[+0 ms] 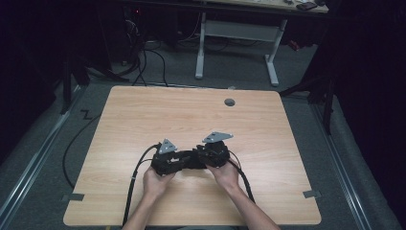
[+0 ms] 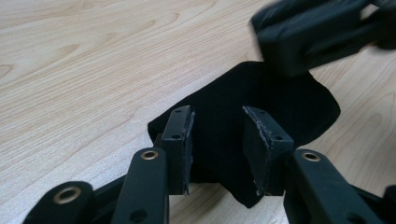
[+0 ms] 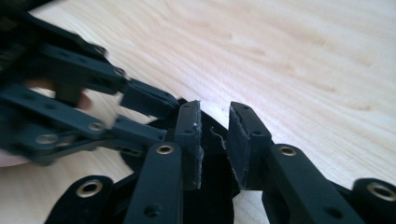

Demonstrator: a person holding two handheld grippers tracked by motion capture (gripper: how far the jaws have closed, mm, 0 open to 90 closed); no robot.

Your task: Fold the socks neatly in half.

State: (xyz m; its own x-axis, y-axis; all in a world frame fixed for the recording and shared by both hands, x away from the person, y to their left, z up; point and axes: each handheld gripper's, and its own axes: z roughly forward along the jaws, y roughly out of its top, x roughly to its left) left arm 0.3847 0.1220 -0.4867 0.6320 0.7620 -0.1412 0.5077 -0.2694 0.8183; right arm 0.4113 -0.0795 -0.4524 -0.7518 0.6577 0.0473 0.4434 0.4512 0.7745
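A black cloth (image 2: 275, 107) lies flat on the wooden table (image 1: 191, 115), near the middle of its near half, between the two grippers. It is matte and thin, with a rounded, uneven outline and soft edges; no pattern or seam can be made out.

The left gripper (image 2: 217, 140) hovers over the cloth with its jaws parted, cloth showing in the gap. The right gripper (image 3: 215, 140) faces it, jaws also parted with a narrow gap, low over the cloth's other end; a loose thread shows between them. Each gripper is held in a hand (image 1: 155, 181).
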